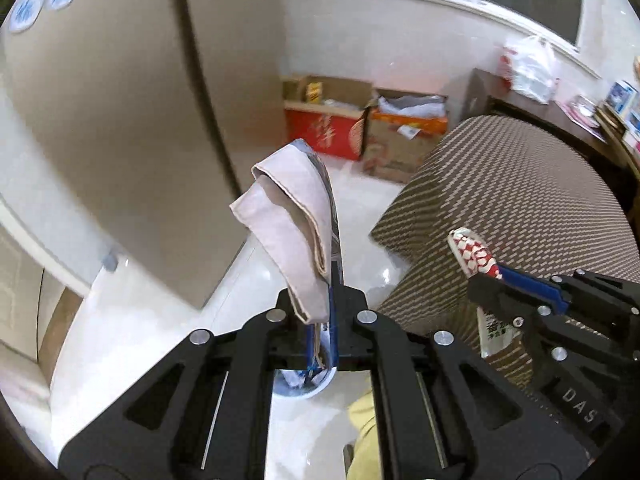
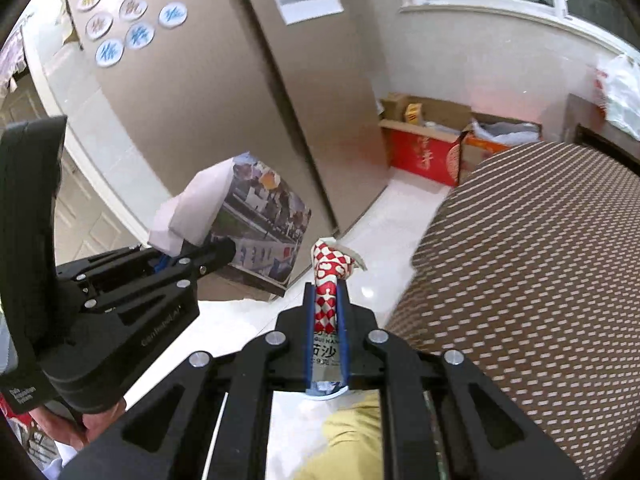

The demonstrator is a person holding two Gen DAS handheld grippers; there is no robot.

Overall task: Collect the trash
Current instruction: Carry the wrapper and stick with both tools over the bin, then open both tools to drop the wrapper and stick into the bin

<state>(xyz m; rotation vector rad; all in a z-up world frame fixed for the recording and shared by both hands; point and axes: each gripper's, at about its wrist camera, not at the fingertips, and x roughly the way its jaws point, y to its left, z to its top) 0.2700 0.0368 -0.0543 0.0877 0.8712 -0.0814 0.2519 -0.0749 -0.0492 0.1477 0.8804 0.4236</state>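
Note:
My left gripper [image 1: 320, 300] is shut on a folded piece of printed paper [image 1: 292, 224], beige on one side with a picture on the other; in the right wrist view the same paper [image 2: 256, 216] shows its picture side, held by the left gripper [image 2: 192, 256]. My right gripper [image 2: 328, 304] is shut on a red-and-white checked wrapper [image 2: 330, 276] that sticks up between its pads. From the left wrist view that wrapper [image 1: 474, 254] shows at the right, in the right gripper [image 1: 496, 284]. Both grippers hang in the air above the white tiled floor [image 1: 360, 208].
A brown patterned cushioned seat [image 1: 512, 200] fills the right side. A tall beige cabinet [image 1: 120, 120] stands on the left. Open cardboard boxes [image 1: 344, 120] sit on the floor under the window. A white plastic bag [image 1: 532, 68] lies on a dark table. A hand [image 2: 96, 424] holds the left gripper's handle.

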